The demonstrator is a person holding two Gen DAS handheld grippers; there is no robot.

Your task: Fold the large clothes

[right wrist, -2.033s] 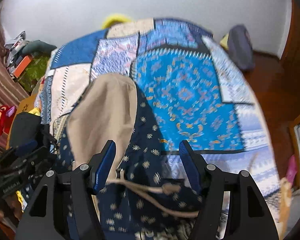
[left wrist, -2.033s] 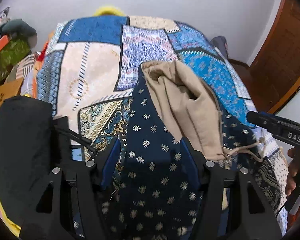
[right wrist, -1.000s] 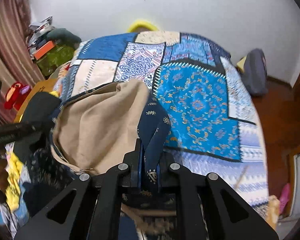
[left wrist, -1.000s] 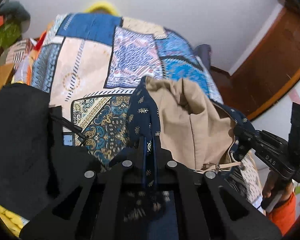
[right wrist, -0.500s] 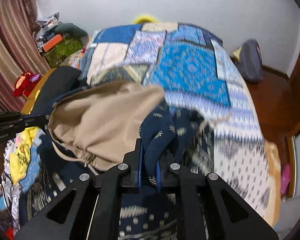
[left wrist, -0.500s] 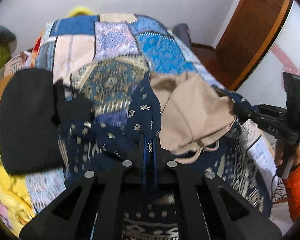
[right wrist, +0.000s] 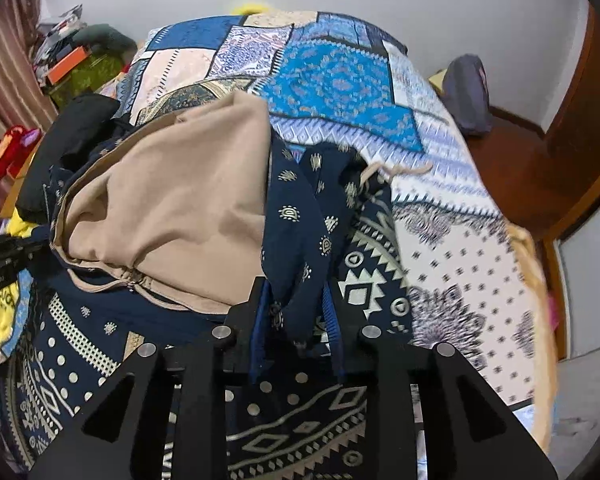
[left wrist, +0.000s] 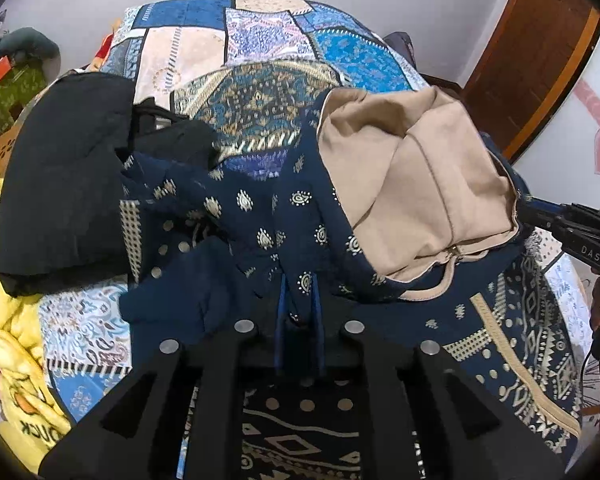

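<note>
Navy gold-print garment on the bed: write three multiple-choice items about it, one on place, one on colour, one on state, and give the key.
1. Where does the navy gold-print garment lie?
A. on the blue patchwork bed cover
B. on a chair
C. on a hanger

2. What colour is its lining?
A. red
B. beige
C. green

3. How is its top part arranged?
A. spread flat, print side up
B. rolled into a tight tube
C. turned over, inside showing

Key:
1 A, since the patchwork cover shows beyond and beside it in both wrist views.
2 B, since the exposed inner cloth is plain beige.
3 C, since the beige inside faces up over the navy print.
</note>
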